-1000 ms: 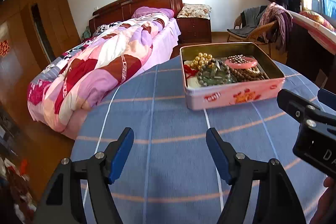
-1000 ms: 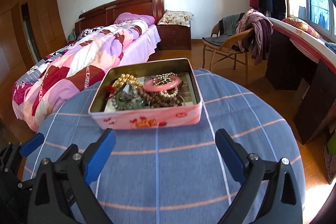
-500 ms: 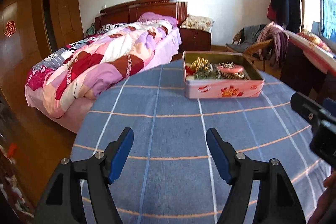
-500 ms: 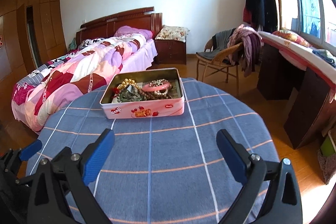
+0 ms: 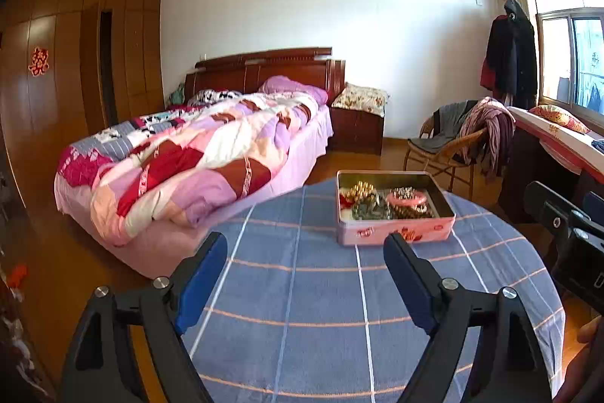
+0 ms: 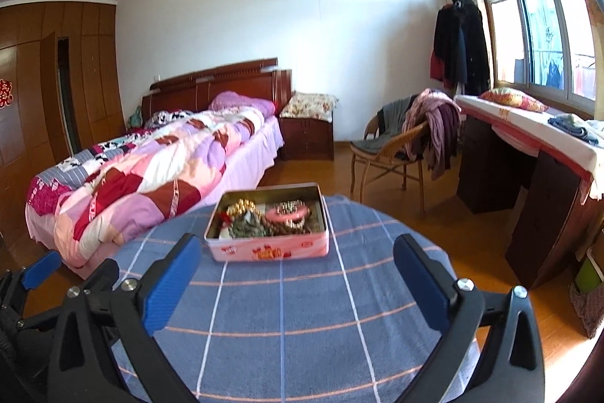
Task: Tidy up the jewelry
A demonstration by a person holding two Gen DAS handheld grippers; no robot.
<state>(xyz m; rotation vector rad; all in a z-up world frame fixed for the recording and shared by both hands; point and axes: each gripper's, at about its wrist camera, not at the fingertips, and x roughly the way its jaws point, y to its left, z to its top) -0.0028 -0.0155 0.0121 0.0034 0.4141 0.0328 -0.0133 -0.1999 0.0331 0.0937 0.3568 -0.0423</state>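
We count one tin (image 6: pixel 268 249) on the desk (image 6: pixel 287 320), holding one pink bangle (image 6: pixel 287 212) among bead strings too tangled to number. We count two tools: the left tool (image 5: pixel 305 252) and the right tool (image 6: pixel 298 253). One bed (image 6: pixel 151 153), one chair (image 6: pixel 389 148).

The left gripper (image 5: pixel 305 252) hangs over a round table (image 5: pixel 287 297) covered in a blue checked cloth, its blue-padded jaws having just been opening and now wide apart with nothing between them. A pink tin (image 5: pixel 392 231) sits at the table's far side, well ahead of the fingertips, holding a pink bangle (image 5: pixel 409 198), gold beads (image 5: pixel 360 189) and other tangled jewelry. The right gripper (image 5: pixel 566 233) shows at the right edge, and a bed (image 5: pixel 196 157) with a patchwork quilt stands beyond the table on the left.
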